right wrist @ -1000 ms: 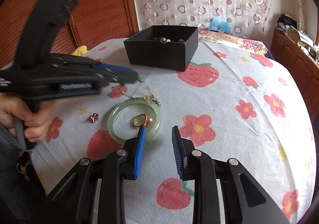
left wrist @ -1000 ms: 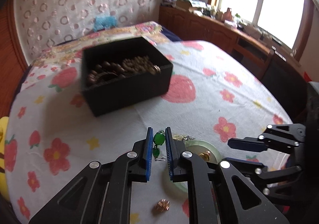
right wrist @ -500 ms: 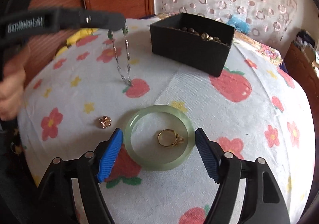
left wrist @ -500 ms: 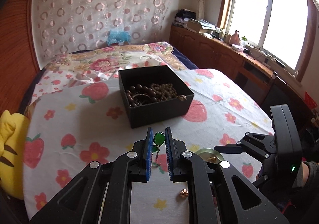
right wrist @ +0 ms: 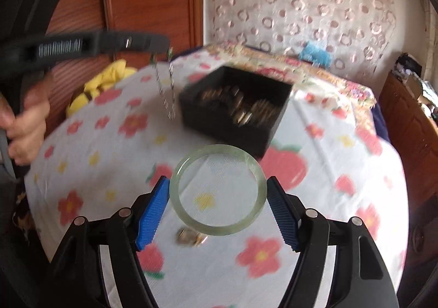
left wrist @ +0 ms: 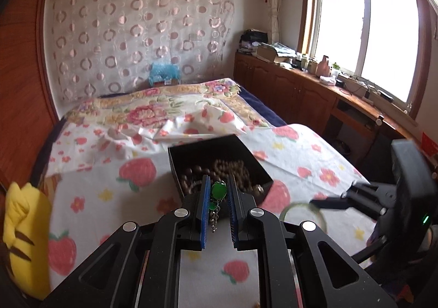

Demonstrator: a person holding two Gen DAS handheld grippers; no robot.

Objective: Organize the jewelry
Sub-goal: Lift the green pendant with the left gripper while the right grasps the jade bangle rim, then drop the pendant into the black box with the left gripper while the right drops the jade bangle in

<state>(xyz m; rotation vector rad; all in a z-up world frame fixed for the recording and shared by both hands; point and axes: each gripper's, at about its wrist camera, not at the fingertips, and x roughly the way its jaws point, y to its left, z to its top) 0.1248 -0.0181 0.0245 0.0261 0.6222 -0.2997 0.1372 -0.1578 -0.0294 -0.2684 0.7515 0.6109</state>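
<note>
My left gripper (left wrist: 217,193) is shut on a green-stone pendant necklace (left wrist: 218,190); its chain (right wrist: 167,94) hangs down in the air, left of the black box (left wrist: 219,162) full of brown beads. The box also shows in the right wrist view (right wrist: 235,108). My right gripper (right wrist: 217,193) is shut on a pale green jade bangle (right wrist: 217,190) and holds it lifted above the cloth, in front of the box. The bangle shows in the left wrist view (left wrist: 302,208). A gold ring (right wrist: 191,238) lies on the cloth under the bangle.
The table has a white strawberry-and-flower cloth (right wrist: 314,198). A yellow plush toy (left wrist: 24,236) sits at the left edge. A bed (left wrist: 164,108) lies behind, wooden cabinets (left wrist: 301,91) at right under a window.
My right gripper closed on the bangle and lifted it off the cloth, leaving the ring. My left gripper rose and moved toward the box with the necklace.
</note>
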